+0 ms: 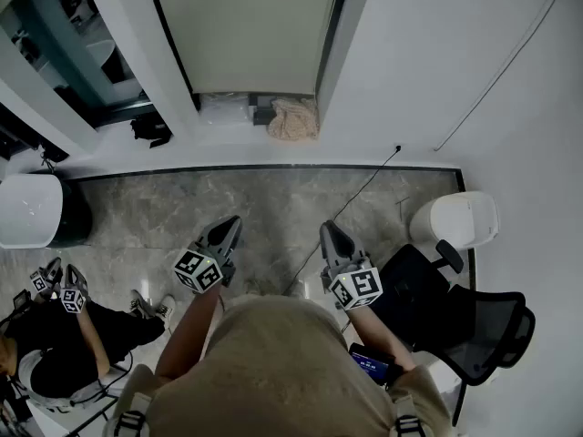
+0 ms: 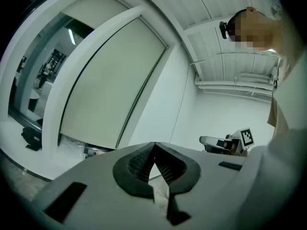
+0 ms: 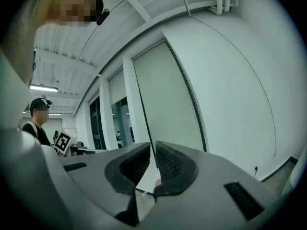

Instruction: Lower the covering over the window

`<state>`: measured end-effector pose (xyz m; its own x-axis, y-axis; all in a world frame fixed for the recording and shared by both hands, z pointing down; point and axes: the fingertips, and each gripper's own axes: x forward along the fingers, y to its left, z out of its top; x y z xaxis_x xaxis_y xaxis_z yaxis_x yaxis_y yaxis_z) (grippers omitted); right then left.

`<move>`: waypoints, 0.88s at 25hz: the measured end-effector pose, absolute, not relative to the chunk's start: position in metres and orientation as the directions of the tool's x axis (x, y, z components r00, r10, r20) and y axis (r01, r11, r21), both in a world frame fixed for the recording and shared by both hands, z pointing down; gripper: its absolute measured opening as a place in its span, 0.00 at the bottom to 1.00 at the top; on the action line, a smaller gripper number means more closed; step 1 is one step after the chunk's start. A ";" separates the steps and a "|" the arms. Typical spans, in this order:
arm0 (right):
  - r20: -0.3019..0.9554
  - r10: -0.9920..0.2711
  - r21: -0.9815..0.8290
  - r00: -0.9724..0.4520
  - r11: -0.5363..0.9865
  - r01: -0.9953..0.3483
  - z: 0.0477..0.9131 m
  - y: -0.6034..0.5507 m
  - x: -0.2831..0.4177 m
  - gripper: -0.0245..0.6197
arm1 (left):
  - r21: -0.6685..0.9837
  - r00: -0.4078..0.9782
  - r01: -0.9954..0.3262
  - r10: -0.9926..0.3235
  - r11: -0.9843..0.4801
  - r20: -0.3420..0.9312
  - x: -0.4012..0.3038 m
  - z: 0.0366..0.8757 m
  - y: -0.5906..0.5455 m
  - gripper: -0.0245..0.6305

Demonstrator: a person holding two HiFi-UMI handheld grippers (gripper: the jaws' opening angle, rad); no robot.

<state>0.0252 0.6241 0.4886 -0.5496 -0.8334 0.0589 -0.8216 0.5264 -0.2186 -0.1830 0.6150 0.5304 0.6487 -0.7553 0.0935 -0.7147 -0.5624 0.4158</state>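
The pale roller blind (image 1: 246,30) hangs down over the window straight ahead, its lower edge just above the sill. It also fills the window in the left gripper view as the blind (image 2: 110,80) and in the right gripper view as the blind (image 3: 165,99). My left gripper (image 1: 232,224) is held at waist height over the floor, well back from the window, shut and empty, as the left gripper (image 2: 153,150) shows. My right gripper (image 1: 326,230) sits beside it. The right gripper (image 3: 152,150) has its pads almost touching, with nothing between them.
A beige cloth (image 1: 293,118) and small items lie on the sill. A white bin (image 1: 27,209) stands at the left and another white bin (image 1: 465,218) at the right, next to a black office chair (image 1: 474,321). A cable (image 1: 364,189) crosses the floor. Another person (image 1: 55,326) sits low left.
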 end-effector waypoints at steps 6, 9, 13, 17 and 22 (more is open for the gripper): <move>0.061 -0.828 -0.215 -0.558 0.535 -0.817 0.490 0.617 0.013 0.08 | 0.420 0.640 -0.719 -0.763 -0.553 0.090 -0.194 0.536 0.608 0.06; 0.058 -0.825 -0.214 -0.562 0.540 -0.814 0.490 0.616 0.012 0.08 | 0.424 0.643 -0.716 -0.760 -0.555 0.091 -0.190 0.538 0.609 0.06; 0.062 -0.825 -0.220 -0.562 0.538 -0.814 0.491 0.618 0.016 0.08 | 0.423 0.645 -0.716 -0.758 -0.555 0.097 -0.184 0.539 0.611 0.06; 0.055 -0.824 -0.216 -0.563 0.541 -0.813 0.490 0.620 0.021 0.08 | 0.414 0.643 -0.720 -0.759 -0.557 0.099 -0.181 0.539 0.612 0.06; 0.044 -0.812 -0.269 -0.582 0.551 -0.790 0.488 0.620 0.025 0.11 | 0.403 0.644 -0.723 -0.759 -0.562 0.097 -0.175 0.537 0.609 0.06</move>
